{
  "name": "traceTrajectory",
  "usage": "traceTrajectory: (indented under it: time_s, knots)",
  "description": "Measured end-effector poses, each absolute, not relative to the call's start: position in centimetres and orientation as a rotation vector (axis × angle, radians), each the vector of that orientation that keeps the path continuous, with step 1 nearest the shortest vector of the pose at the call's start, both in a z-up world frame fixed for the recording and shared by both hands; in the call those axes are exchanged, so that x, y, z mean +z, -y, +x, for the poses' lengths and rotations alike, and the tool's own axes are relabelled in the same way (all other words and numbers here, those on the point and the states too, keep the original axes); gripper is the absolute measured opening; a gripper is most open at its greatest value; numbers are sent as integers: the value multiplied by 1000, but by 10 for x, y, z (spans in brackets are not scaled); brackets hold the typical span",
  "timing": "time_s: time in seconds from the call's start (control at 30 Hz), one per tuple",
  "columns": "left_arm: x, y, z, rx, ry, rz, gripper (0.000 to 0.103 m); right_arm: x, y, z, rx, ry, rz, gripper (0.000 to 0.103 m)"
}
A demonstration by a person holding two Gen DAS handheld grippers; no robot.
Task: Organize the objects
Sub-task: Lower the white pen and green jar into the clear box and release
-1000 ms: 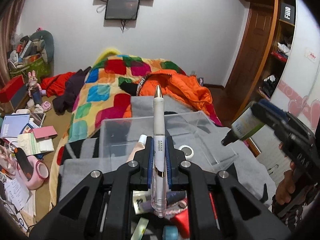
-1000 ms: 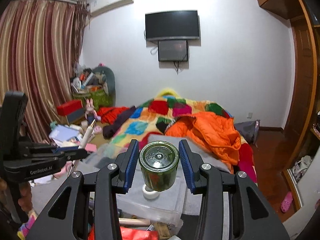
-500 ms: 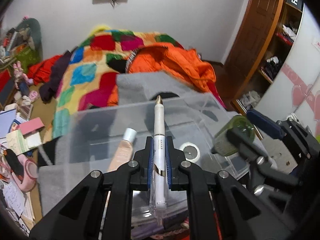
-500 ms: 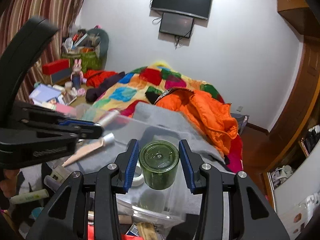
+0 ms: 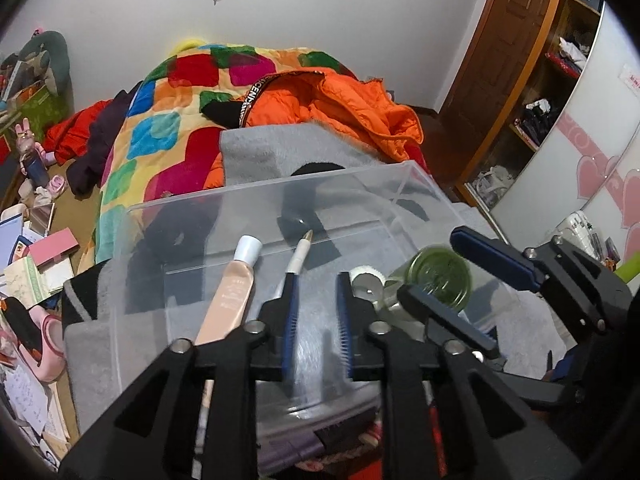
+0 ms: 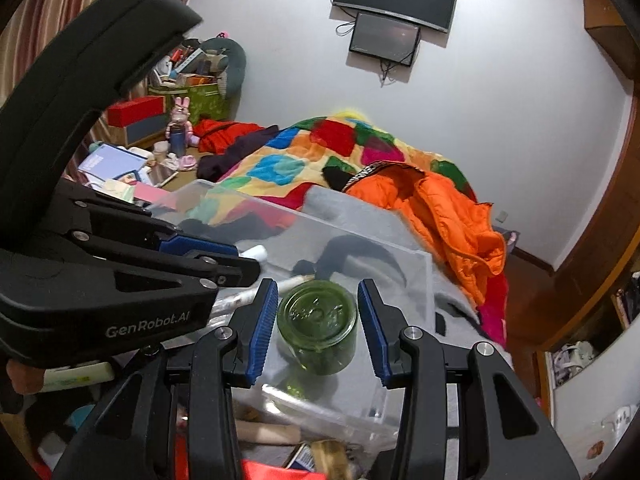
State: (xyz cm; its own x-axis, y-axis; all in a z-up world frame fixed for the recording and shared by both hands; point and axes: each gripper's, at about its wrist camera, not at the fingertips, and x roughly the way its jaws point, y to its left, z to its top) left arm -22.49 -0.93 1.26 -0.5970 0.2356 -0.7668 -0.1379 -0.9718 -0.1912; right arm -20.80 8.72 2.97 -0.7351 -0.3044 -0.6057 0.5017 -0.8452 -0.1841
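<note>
A clear plastic box (image 5: 264,196) (image 6: 424,268) sits on a grey cloth on the bed. Inside it lie a white pen (image 5: 298,254) (image 6: 256,296), a beige tube (image 5: 230,300), a roll of tape (image 5: 366,278) and a green glass jar (image 5: 438,276) (image 6: 318,326). My left gripper (image 5: 316,292) is open above the box, with the pen lying free just beyond its left finger. My right gripper (image 6: 318,300) is open with its jaws on either side of the jar and gaps showing on both sides.
A colourful quilt (image 5: 172,120) and an orange jacket (image 5: 340,100) cover the bed beyond the box. Books and clutter (image 5: 32,256) lie on the floor at left. A wooden wardrobe (image 5: 520,92) stands at right. More loose items lie under the grippers in front of the box.
Both grippers tipped down over the box and opened. The pen left my left gripper and lies in the box. The jar left my right gripper's hold and sits in the box.
</note>
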Motion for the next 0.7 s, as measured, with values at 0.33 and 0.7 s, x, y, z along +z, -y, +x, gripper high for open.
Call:
traceTrajectory:
  time_s: [0.33,0.7]
  knots:
    - [46,20,-174,2746,105,-1151,59,52,-110,-177,-2555,-355,746,72]
    - [45,48,-118,2794,146,-1146,72,64,-151,-131,-2606,-224,724,82]
